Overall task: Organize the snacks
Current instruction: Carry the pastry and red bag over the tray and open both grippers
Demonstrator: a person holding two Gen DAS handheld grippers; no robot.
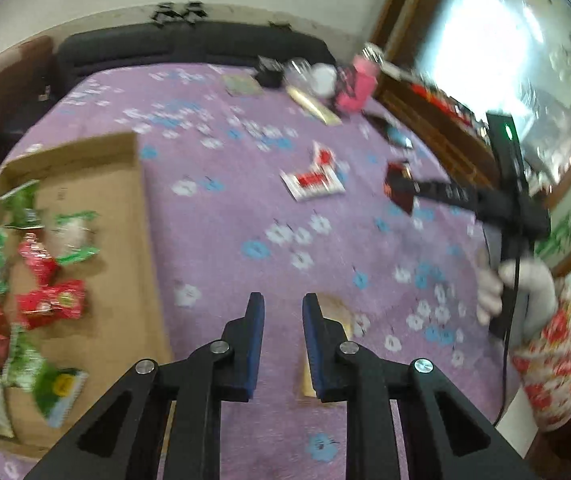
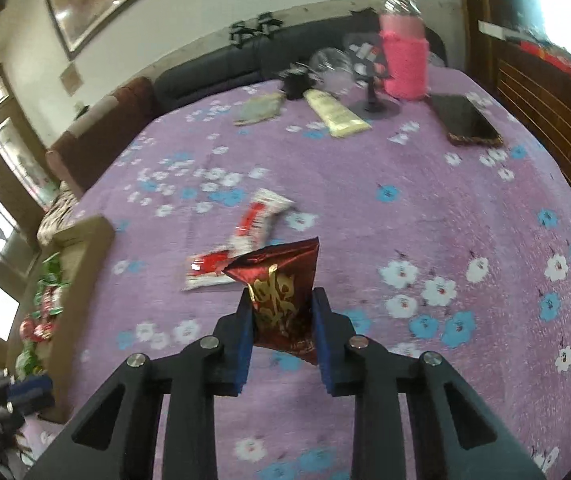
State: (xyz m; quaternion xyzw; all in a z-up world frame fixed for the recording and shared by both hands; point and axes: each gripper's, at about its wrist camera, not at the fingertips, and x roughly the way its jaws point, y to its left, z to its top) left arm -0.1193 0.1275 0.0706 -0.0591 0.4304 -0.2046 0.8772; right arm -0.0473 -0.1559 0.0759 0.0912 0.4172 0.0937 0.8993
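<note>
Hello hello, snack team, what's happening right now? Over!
Right gripper shut on dark red snack packet, lifted off the purple cloth. Left gripper shut, empty. Cardboard box holds several snacks. White-and-red packets still out. Nothing blocking.

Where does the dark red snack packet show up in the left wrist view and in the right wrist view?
Left wrist view: the dark red snack packet is right of centre, held off the cloth at the tip of the right gripper.
Right wrist view: the packet is at centre, low, pinched between the right gripper's blue pads.
Shared landmark: the red and white wrapper on the purple cloth, just left of the packet in both views.
</note>
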